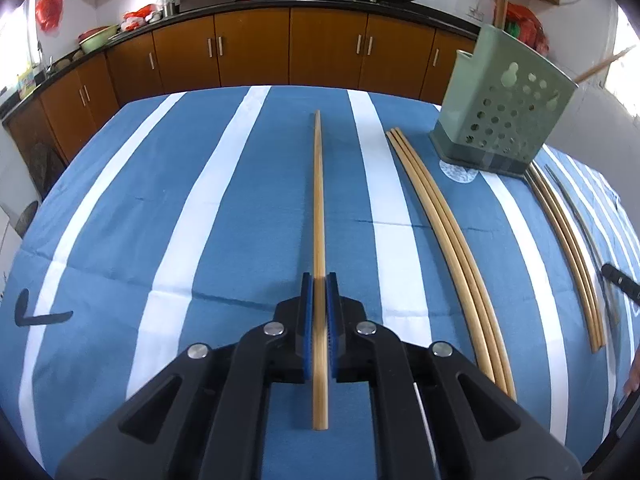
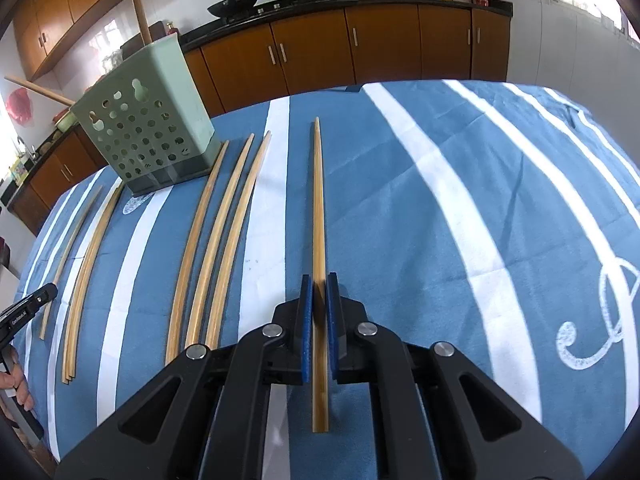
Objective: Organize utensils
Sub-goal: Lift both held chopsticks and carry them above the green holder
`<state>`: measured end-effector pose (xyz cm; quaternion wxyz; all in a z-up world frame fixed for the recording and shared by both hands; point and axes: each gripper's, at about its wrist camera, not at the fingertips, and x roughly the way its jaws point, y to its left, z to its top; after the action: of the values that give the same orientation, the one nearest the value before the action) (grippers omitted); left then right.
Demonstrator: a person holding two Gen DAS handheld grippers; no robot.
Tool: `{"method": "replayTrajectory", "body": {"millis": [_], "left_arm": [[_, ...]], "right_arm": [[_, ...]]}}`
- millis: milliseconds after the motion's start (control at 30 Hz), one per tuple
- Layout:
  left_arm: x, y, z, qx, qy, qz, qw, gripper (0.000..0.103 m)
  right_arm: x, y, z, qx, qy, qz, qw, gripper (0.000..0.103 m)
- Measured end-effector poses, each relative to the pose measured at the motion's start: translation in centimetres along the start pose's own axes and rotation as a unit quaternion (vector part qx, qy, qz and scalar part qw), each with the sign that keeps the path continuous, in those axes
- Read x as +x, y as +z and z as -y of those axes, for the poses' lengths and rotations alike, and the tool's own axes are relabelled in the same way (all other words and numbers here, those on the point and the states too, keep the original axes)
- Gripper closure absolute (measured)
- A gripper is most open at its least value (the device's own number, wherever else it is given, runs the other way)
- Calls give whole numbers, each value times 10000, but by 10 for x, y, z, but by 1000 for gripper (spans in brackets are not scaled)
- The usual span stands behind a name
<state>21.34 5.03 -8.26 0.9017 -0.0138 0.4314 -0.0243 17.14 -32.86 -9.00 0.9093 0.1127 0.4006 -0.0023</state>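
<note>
**A:** Both hands are loaded — the left gripper (image 1: pixel 319 280) has its blue pads clamped on a single chopstick (image 1: pixel 319 200), and the right gripper (image 2: pixel 319 282) is pinching a chopstick of its own (image 2: pixel 319 208).

**B:** Same picture on each side. The stick runs straight out along the fingers, thin tip pointing away toward the cabinets, thick end trailing back under the jaws.

**A:** So the long axis lines up with the gripper, not across it. Where's the target?

**B:** The green holder (image 1: pixel 504 120) stands on the striped cloth (image 1: pixel 160 220), ahead and to the right of the left gripper. From the right wrist view the holder (image 2: pixel 148 132) sits ahead and to the left. It lies between the two hands.

**A:** Which hand is nearer?

**B:** Hard to call; it looks about as far from either. Two sticks already poke out of its top, leaning.

**A:** And plenty left on the table?

**B:** Yes — a trio of chopsticks (image 1: pixel 448 232) lies just right of the left hand's stick, and more sticks (image 1: pixel 568 248) lie beyond the holder's base, all pointing roughly the same way.

**A:** My read: each stick must tip toward upright and swing inward over the holder's open top, one hand at a time to avoid crowding.

**B:** Agreed.
</note>
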Motion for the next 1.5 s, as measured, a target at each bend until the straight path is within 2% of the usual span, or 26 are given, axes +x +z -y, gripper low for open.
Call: {"method": "replayTrajectory", "body": {"millis": [233,400,567,767,867,967,1200,1500], "left_arm": [[-47,16,-1,64,-120,671,9977,96],[-80,33,0,51,-162,1162,9931,96],[-95,43,4,80,-153,1420,9897,96],[-98,48,8,121,-174,1474,9889,96],[-105,53,9,145,-178,1578,9872,96],[-120,61,10,168,-256,1759,9839,96],[-165,80,23,377,-430,2282,9719,96],[-207,107,51,357,-849,2913,9522,96]], "right_arm": [[-48,22,0,-17,62,860,9963,96],[-69,35,-3,-60,92,1267,9919,95],[-74,42,-6,-104,120,1382,9903,95],[-78,43,-8,-135,115,1414,9898,95],[-86,49,-10,-155,140,1603,9868,96],[-104,58,-15,-196,202,1933,9807,96],[-146,84,-33,-398,599,2387,9684,96],[-184,105,-66,-699,1163,2936,9463,96]]}}
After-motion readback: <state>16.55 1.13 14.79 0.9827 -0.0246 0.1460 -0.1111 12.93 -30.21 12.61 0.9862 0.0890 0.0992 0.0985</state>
